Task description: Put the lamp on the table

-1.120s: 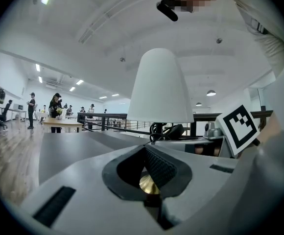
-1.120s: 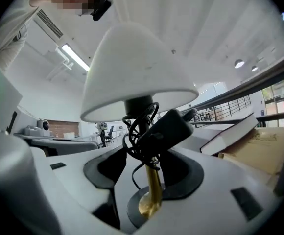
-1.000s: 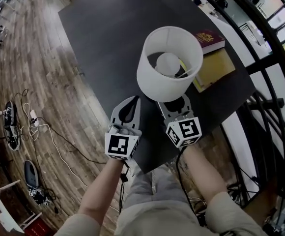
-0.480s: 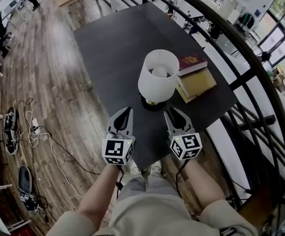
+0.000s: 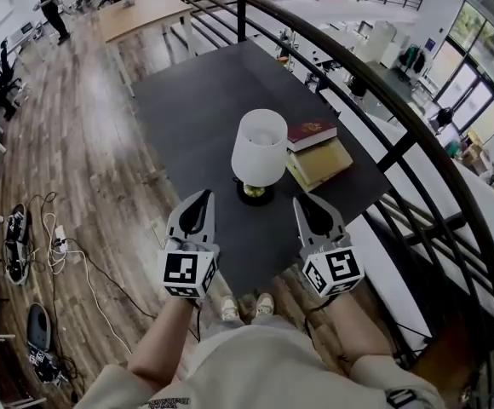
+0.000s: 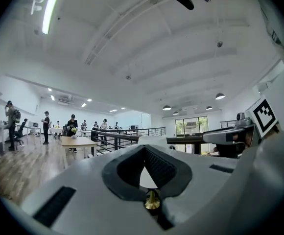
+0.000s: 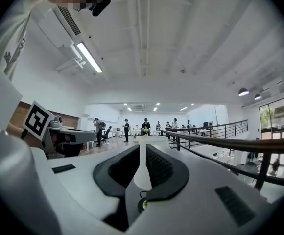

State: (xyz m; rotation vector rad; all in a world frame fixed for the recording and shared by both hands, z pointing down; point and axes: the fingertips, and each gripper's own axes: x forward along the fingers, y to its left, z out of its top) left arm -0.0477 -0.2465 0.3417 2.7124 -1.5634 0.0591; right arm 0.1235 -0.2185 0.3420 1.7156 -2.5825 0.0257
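Observation:
The lamp (image 5: pixel 259 147), with a white shade and a brass foot, stands upright on the black table (image 5: pixel 196 92) beside the books. Both grippers hang level in the air, short of the table's near edge and apart from the lamp. My left gripper (image 5: pixel 199 199) is shut and empty, its tips meeting. In the left gripper view the lamp (image 6: pixel 146 179) shows small through the window behind the left gripper's (image 6: pixel 144 150) tips. My right gripper (image 5: pixel 307 203) has just been closing; a thin slit stays between its jaws with nothing in it. The lamp (image 7: pixel 142 173) shows through that slit.
Two books (image 5: pixel 319 153), one red and one yellow-brown, are stacked to the right of the lamp. A black railing (image 5: pixel 400 135) curves past the table's right side. Cables and devices (image 5: pixel 51 228) lie on the wooden floor at the left. People stand far off.
Both grippers have drawn back and up from the lamp, which now looks smaller and farther away. The right gripper, earlier wide under the shade near the foot, has narrowed its jaws.

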